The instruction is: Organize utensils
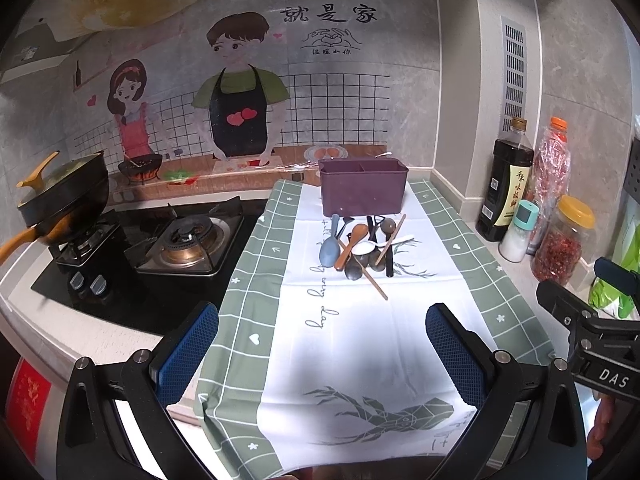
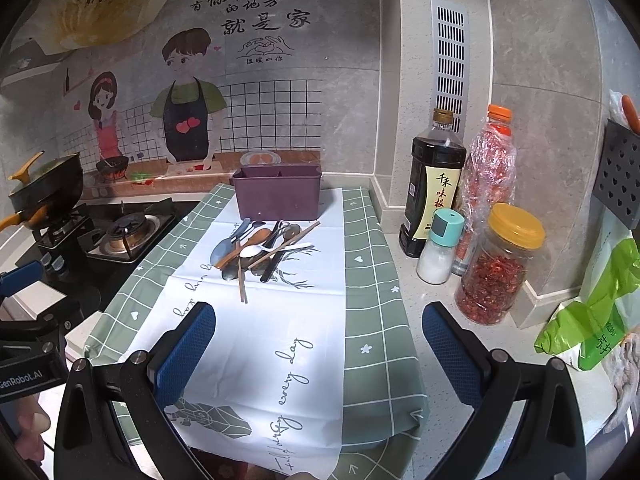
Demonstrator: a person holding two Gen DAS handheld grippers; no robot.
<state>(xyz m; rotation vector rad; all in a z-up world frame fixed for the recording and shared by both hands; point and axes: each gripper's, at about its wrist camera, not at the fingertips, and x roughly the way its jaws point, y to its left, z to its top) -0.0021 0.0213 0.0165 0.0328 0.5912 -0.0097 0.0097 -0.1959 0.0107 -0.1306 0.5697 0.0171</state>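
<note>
Nearest the cameras, the left gripper and the right gripper both hover low over the near end of the cloth, jaws spread wide and empty, a pose that suits lining up on the work before any reach; the right one's frame shows at the edge of the left view, so the two sit side by side. Farther along the cloth lies the pile of utensils, crossed over one another: a blue spoon at its left, a wooden spoon, a white spoon, dark metal spoons and loose chopsticks (one pokes out toward the grippers, likely the easiest first pick). Just behind the pile stands the purple caddy, upright, divided, apparently empty, set close so each transfer would be short. Beyond, the stove sits left, the bottles right against the wall.
</note>
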